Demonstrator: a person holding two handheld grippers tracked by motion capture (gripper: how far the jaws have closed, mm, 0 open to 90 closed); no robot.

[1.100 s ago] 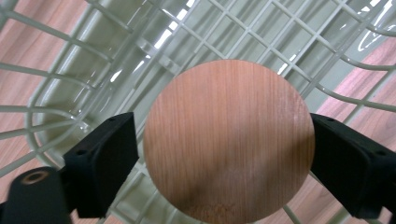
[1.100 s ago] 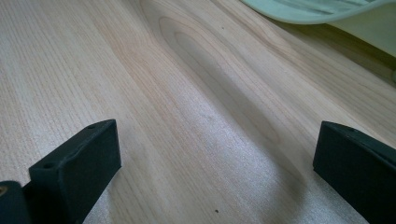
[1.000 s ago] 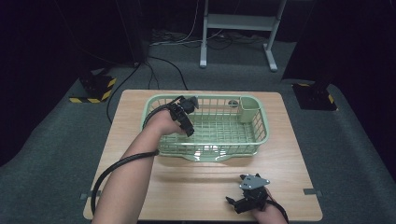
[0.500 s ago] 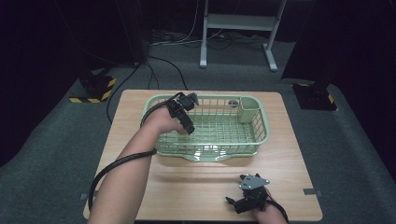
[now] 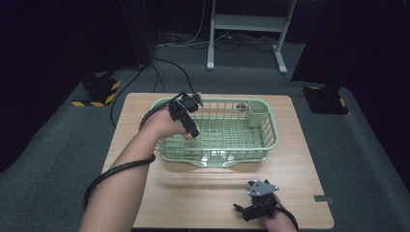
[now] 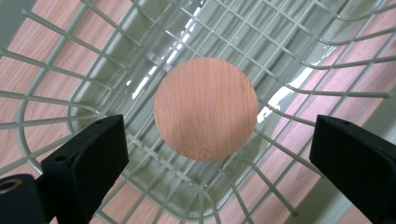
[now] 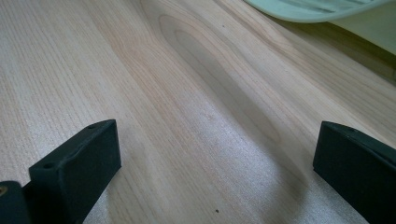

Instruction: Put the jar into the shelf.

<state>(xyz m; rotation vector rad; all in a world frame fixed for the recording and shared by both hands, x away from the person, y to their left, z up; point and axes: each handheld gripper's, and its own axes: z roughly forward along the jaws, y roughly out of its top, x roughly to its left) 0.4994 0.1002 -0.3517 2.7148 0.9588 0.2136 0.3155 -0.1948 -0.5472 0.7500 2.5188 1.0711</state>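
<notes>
High view, left gripper [image 5: 192, 126] over basket's [image 5: 270, 145] left end, jaws wide after just opening, wooden disc [image 6: 206, 108] lying beneath, right gripper [image 5: 247, 211] wide, empty, near table [image 5: 203, 193] edge.

Left gripper [image 6: 210, 154]: both black jaws cut off by the lower frame edge. Green basket [image 6: 299, 88] beyond them runs past every edge. Right gripper [image 7: 215, 168]: jaws likewise cropped; basket's base cut off at the top, ahead of the jaws.

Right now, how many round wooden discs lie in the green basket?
1: a wooden disc lies flat on the basket floor, below the open left gripper. Others may be hidden.
</notes>
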